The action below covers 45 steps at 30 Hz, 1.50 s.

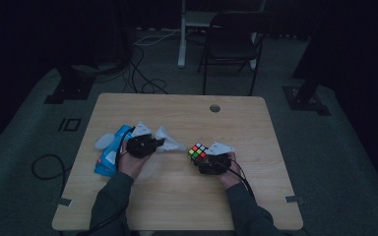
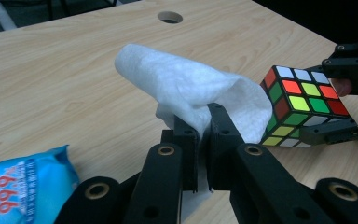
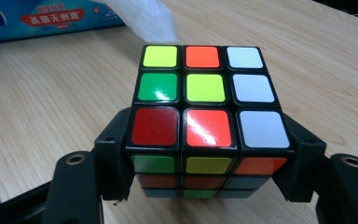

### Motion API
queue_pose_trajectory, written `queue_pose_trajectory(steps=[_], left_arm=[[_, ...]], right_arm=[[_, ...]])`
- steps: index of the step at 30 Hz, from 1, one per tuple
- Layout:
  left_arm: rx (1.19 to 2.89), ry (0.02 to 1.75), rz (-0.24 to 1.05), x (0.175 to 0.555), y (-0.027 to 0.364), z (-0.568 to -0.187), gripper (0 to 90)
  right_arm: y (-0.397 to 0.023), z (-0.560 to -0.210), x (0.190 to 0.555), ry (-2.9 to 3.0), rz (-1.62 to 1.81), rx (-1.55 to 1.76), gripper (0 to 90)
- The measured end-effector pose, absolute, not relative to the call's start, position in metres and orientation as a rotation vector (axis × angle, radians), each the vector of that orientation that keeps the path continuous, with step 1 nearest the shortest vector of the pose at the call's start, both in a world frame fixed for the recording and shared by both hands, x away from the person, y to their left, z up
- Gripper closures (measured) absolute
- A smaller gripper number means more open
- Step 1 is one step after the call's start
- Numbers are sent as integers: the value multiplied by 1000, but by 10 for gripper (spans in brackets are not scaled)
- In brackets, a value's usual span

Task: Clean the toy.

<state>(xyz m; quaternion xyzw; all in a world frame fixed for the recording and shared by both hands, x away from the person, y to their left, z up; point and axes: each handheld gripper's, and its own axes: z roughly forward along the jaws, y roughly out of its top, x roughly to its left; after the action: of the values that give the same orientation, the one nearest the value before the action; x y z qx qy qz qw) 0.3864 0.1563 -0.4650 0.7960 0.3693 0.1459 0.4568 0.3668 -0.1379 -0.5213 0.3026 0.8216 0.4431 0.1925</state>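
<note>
The left hand-held gripper is clamped on a white wipe, whose lower end its jaws hide. The right hand-held gripper grips a puzzle cube just above the tabletop. The blue wipe pack is cut off.

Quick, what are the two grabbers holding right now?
Left gripper: closed on the white wipe.
Right gripper: closed on the puzzle cube.

Both forearms rest low — left claw pinched shut, right claw clamped.
</note>
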Motion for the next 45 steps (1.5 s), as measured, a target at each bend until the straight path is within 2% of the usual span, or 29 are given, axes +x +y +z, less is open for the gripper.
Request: queue_pose_trajectory(steps=[31, 45], left_arm=[[2044, 763, 273, 380, 90, -476, 858], [2065, 715, 259, 370, 76, -478, 859]], right_arm=[[-127, -523, 361, 2348, 1257, 791, 341], [-127, -525, 361, 2349, 1234, 798, 340]])
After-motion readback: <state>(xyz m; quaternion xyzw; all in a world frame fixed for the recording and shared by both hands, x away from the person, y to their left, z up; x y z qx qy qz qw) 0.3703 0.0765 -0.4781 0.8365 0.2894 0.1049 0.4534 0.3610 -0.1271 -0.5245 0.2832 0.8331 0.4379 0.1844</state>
